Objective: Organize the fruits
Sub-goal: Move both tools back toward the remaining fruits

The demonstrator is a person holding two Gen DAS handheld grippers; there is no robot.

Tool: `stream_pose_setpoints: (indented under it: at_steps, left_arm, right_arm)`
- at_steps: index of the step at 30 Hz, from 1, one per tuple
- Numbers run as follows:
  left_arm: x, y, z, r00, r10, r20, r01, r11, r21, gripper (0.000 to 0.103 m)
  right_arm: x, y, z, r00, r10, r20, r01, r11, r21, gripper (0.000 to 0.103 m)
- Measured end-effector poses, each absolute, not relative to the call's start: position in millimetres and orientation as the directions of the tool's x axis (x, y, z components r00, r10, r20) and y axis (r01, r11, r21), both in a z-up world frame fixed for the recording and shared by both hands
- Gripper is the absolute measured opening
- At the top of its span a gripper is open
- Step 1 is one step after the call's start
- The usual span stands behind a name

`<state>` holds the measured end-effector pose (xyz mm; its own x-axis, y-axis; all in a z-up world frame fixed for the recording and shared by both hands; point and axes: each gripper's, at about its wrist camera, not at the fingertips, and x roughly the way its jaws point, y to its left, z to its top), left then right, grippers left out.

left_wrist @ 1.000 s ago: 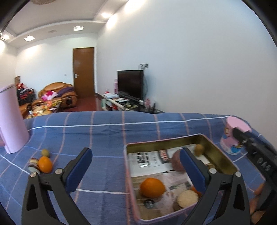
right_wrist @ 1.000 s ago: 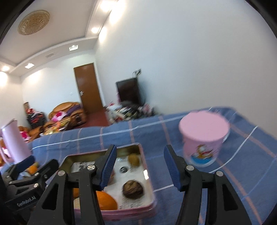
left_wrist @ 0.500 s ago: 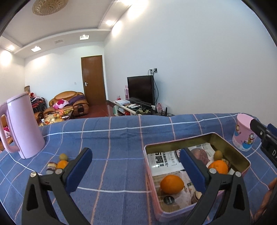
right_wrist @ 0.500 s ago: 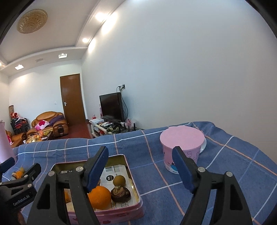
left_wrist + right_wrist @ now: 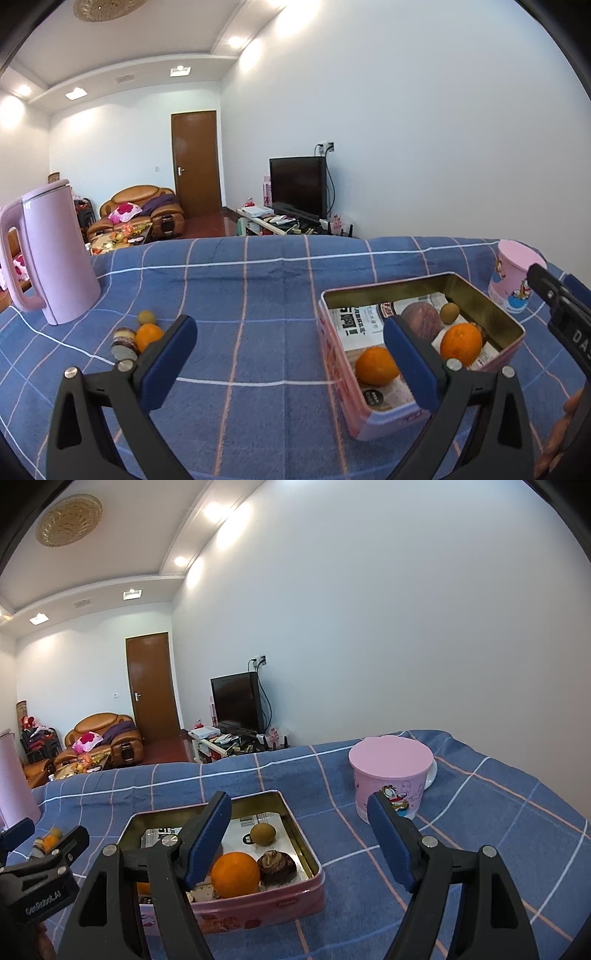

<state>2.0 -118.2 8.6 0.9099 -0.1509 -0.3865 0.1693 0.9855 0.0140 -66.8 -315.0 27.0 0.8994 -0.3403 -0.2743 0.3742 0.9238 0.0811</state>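
**A:** so where's the fruit at right now? From where I'm standing the pink tin [image 5: 515, 334] already has two oranges, a small brownish-green fruit and a couple of darker round things sitting on printed paper.

**B:** yeah, but there's a little pile left out on the blue checked cloth [image 5: 258, 295]: one orange [image 5: 147, 335], a small greenish fruit [image 5: 145, 316] and two dark round bits, right by the pink kettle [image 5: 55, 254]. That pile sits ahead and to the left of the left gripper [image 5: 284, 354], basically touching its left pad in that view. The right gripper [image 5: 299, 834] is over by the tin and the pink cartoon cup [image 5: 389, 775], so I'd guess the left hand is the nearer one for the next grab. Round stuff, no long axis to line up on.

**A:** either one holding anything?

**B:** nope. Left jaws spread wide, nothing between them. The right jaws have just been opening and there's nothing between them either.

**A:** any writing?

**B:** "GenRobot.AI" on the left gripper's body seen from the right camera. The paper in the tin has print, too small for me.
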Motion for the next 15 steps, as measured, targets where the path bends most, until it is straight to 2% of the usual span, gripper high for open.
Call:
stream_pose_setpoints:
  at_steps: [15]
  left_arm:
    - [1,-69,7,0.903,-0.121,-0.413,0.136,0.991,0.006,0.103]
  right_arm:
    - [-65,-266,26,0.901,-0.306,-0.308,0.358,0.925,0.129,0.077]
